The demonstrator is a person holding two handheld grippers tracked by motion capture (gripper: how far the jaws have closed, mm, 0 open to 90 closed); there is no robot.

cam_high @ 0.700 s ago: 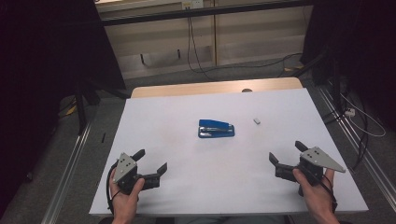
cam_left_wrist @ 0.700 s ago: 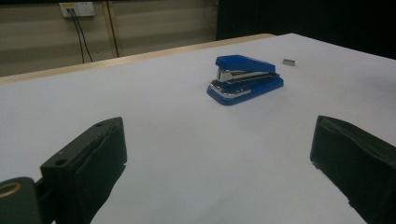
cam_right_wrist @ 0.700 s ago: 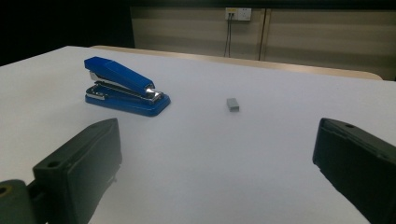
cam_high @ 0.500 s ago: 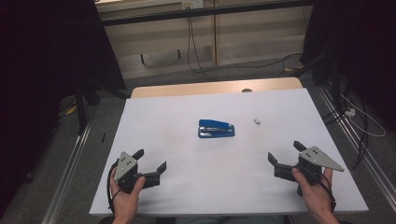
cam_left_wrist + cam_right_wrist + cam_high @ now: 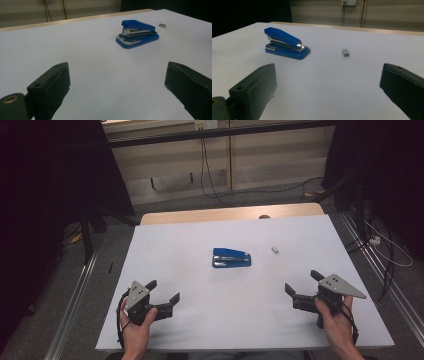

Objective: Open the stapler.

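Both sets of fingers standing wide and empty, stapler waiting mid-bench.

Your left gripper [image 5: 162,294] and right gripper [image 5: 302,287] are hovering low over the near edge of the white bench [image 5: 200,320], fingers [image 5: 53,82] spread with nothing between them. The blue stapler [image 5: 231,258] is sitting closed at the centre, well ahead of both, with a small grey block of staples [image 5: 275,249] lying apart on its right. Expect it to be rigid, fairly dense, with smooth plastic that may slip; its hinged top gives under pressure, so take it across the long flat sides, low near the base.
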